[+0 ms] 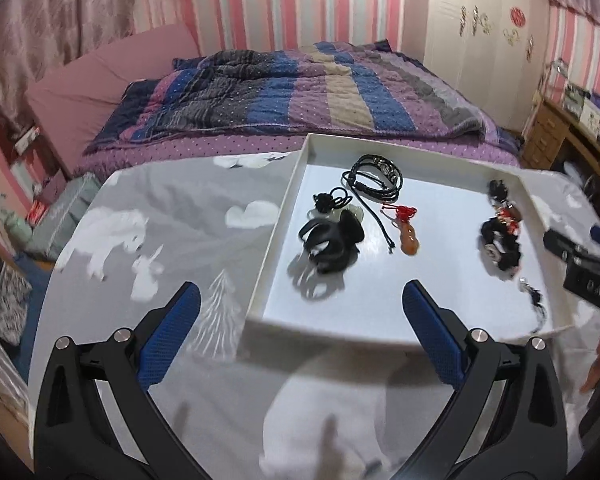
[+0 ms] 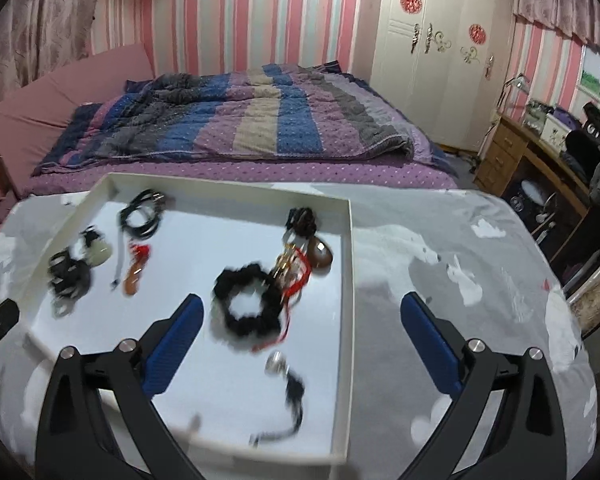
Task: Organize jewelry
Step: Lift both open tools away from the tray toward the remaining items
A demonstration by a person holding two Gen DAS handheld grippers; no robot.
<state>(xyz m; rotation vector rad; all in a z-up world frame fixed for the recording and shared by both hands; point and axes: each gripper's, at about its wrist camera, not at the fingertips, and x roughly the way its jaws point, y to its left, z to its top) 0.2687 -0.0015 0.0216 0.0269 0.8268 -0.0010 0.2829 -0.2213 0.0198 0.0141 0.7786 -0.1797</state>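
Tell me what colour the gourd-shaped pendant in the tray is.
Orange-brown gourd pendant with a red knotted cord; clearest in the left wrist view.

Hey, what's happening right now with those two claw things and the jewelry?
Left gripper open, empty. Right gripper open, empty, above the black beaded bracelet. All jewelry lies loose in the white tray. Nothing in the way.

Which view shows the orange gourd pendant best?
Left wrist: the orange gourd pendant is sharp, its red cord visible, lying in the white tray. Right wrist shows it smaller, motion-blurred, near the frame's left.
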